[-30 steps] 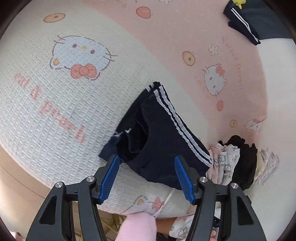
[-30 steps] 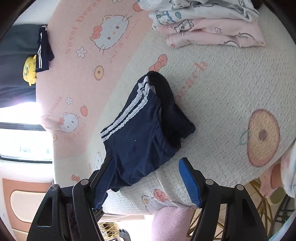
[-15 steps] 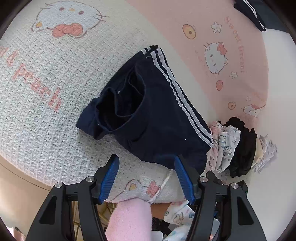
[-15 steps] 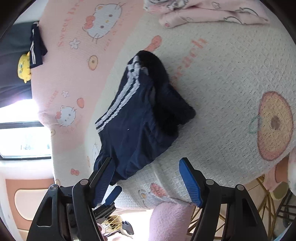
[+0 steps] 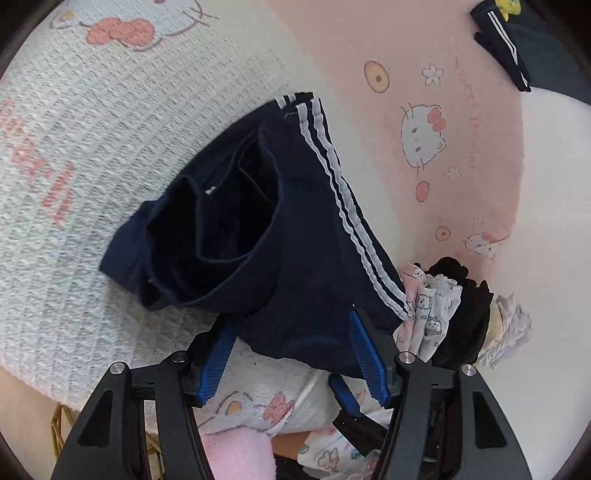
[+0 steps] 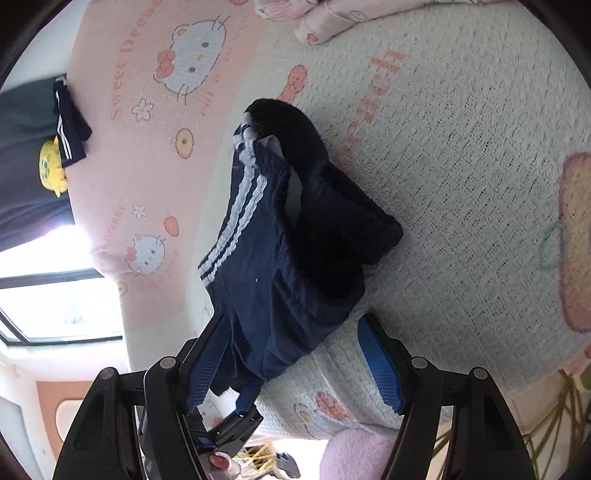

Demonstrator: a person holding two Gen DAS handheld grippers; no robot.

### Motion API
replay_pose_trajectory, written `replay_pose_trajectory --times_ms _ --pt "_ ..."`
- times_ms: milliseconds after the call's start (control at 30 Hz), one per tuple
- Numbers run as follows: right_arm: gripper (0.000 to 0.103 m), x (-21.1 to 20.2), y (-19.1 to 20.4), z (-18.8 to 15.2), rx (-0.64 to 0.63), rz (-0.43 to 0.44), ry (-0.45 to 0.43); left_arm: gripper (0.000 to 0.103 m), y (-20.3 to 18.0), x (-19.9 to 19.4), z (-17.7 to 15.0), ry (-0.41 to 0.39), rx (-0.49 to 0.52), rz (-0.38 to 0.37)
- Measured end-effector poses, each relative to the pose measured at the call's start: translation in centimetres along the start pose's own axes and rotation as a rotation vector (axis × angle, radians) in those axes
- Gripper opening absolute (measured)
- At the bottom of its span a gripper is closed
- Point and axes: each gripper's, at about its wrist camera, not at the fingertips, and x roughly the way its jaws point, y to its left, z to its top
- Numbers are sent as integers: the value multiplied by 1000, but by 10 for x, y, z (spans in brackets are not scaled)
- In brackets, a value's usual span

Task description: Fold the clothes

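Navy shorts (image 5: 295, 236) with white side stripes lie crumpled on a Hello Kitty blanket (image 5: 92, 122), waistband gaping towards the left. My left gripper (image 5: 291, 354) is open at the bed's near edge, and the lower edge of the shorts lies between its blue pads. In the right wrist view the same shorts (image 6: 280, 258) hang slightly over the blanket's edge. My right gripper (image 6: 291, 365) is open too, with the near corner of the shorts between its fingers. Each gripper's blue tip shows low in the other's view.
A pile of mixed clothes (image 5: 454, 314) sits just right of the shorts. Folded pink garments (image 6: 332, 22) lie at the far side. A dark striped garment (image 6: 70, 122) and a yellow toy (image 6: 51, 166) lie near a window (image 6: 55, 306). A pink fuzzy sleeve (image 5: 236, 458) shows below.
Both grippers have moved in towards the near edge of the shorts, so the fabric now lies between their fingers. Both stay open. The shorts have not moved.
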Motion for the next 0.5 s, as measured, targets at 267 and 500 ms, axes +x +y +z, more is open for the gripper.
replay_pose_trajectory --times_ms 267,500 --pt "72 1 -2 4 -9 37 -36 64 2 9 9 11 7 -32" --pt "71 -3 5 4 -90 -23 -66 64 8 1 14 -1 3 -35"
